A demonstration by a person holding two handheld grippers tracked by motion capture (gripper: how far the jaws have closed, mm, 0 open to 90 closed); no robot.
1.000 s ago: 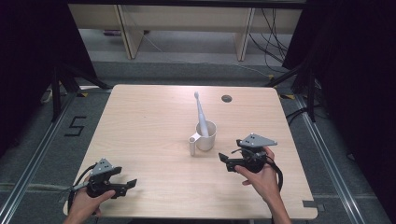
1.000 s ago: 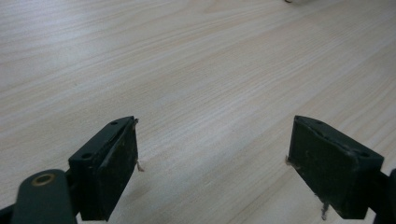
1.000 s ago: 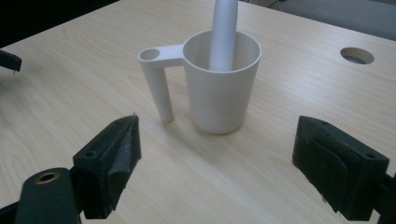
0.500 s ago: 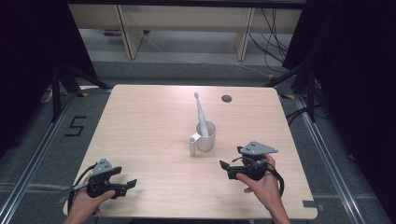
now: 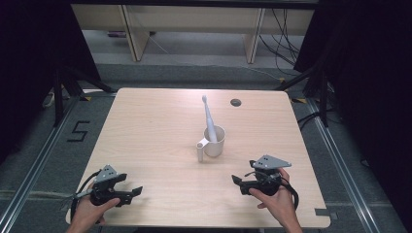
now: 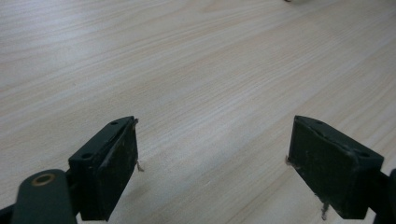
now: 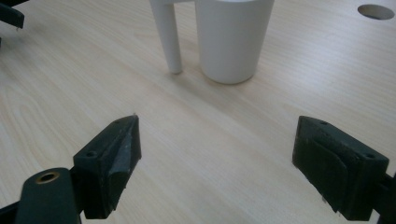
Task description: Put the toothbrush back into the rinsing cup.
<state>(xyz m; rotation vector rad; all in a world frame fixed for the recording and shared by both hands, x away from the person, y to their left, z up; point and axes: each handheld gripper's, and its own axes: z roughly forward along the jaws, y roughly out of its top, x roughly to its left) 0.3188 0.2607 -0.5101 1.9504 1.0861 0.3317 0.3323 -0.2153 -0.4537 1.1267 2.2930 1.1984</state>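
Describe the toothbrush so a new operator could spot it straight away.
Start from the light wooden table; a little right of its middle stands a white cup with a thin handle post on its left. The toothbrush stands in that cup, leaning left toward the far edge, its head well above the rim. It is the one tall, slim white thing there; the nearby dark round hole is flat.

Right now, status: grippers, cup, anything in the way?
Left gripper open, empty, low over the table. Right gripper open, empty, facing the cup. Cup upright, toothbrush in it. Nothing between right gripper and cup.
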